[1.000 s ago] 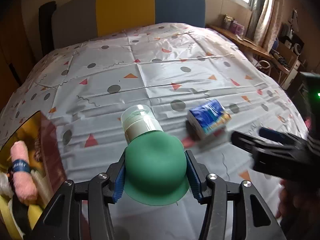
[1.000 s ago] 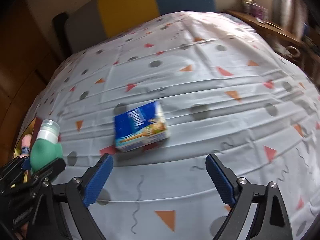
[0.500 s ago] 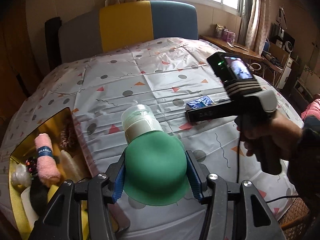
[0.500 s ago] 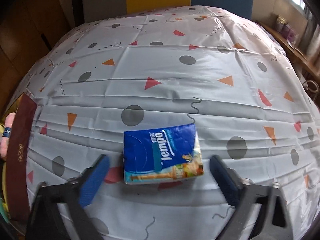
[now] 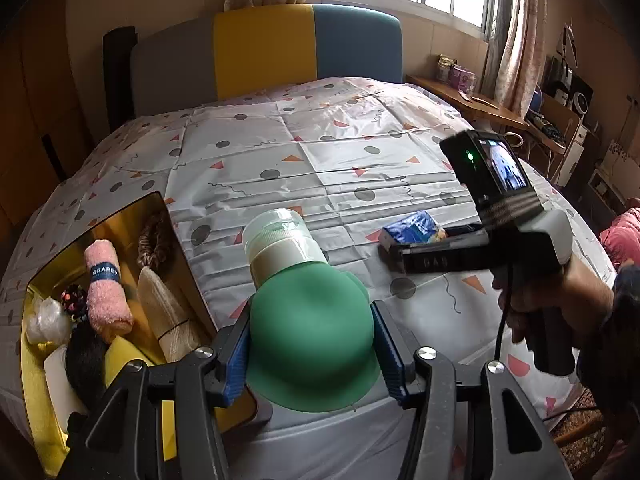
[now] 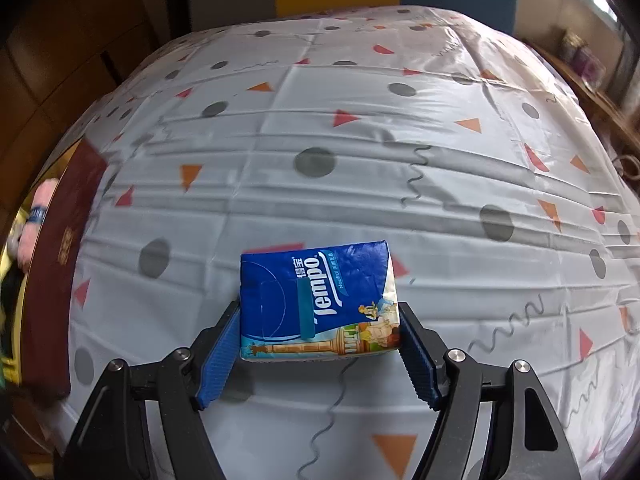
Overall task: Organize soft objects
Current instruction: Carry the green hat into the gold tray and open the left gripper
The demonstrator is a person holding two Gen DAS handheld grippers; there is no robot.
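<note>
While the patterned sheet on the bed spreads under both grippers, the gold box lies open to the left of the left gripper, holding a pink rolled towel, a beige roll and some dark things that are hard to make out. The near end of the box is cut off by the gripper frame. The left gripper points down at a slant and is clenched on the green soft bottle; both blue pads press the round body, and the white cap points away from it. The bottle bottom hides the sheet just below.

To the right of it, the person's right hand holds the right gripper by the handle, tilted steeply down, its small screen facing back. The jaws stand on both sides of the blue tissue pack, which lies on the sheet; the pads sit at its two short sides. Whether they really press it I cannot tell. In the left view the pack is half hidden behind the black finger
</note>
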